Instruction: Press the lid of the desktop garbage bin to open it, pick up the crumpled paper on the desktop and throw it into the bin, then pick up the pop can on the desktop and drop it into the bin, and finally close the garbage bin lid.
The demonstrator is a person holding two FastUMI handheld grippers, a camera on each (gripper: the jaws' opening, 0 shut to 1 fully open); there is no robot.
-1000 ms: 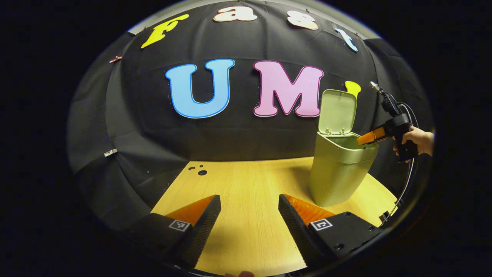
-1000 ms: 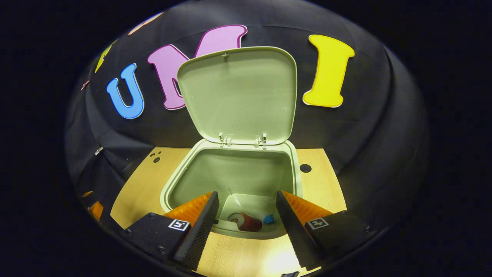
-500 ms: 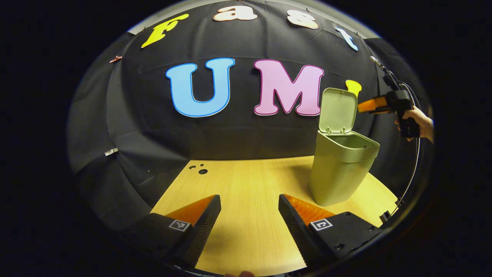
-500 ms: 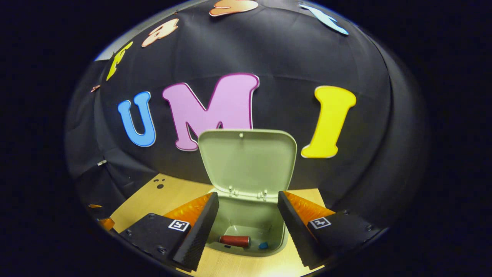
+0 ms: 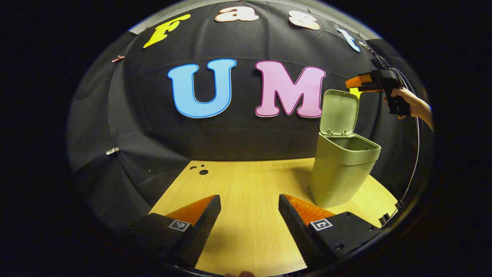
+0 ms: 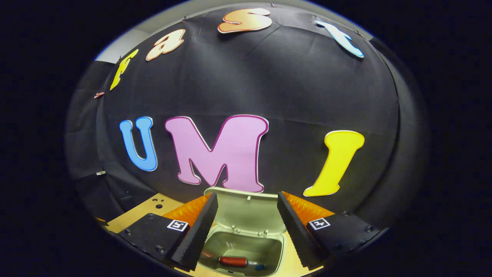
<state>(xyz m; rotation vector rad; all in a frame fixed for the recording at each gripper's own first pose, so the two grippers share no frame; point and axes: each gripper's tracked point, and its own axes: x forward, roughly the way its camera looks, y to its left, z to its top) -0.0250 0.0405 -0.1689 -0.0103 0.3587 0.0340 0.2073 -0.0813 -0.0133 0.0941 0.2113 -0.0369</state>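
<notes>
R gripper (image 6: 246,231) spread above lid (image 6: 248,209) edge; bin (image 5: 342,173) open.

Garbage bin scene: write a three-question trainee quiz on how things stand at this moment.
1. True or false: the bin lid stands open.
2. What lies at the bottom of the garbage bin? A) a spoon B) a pop can C) a cup
3. Fill in: the right gripper, held by a hand, is ____ the lid's top edge.

Key: 1 true. 2 B, the pop can. 3 above; its fingers are apart and hold nothing.
</notes>
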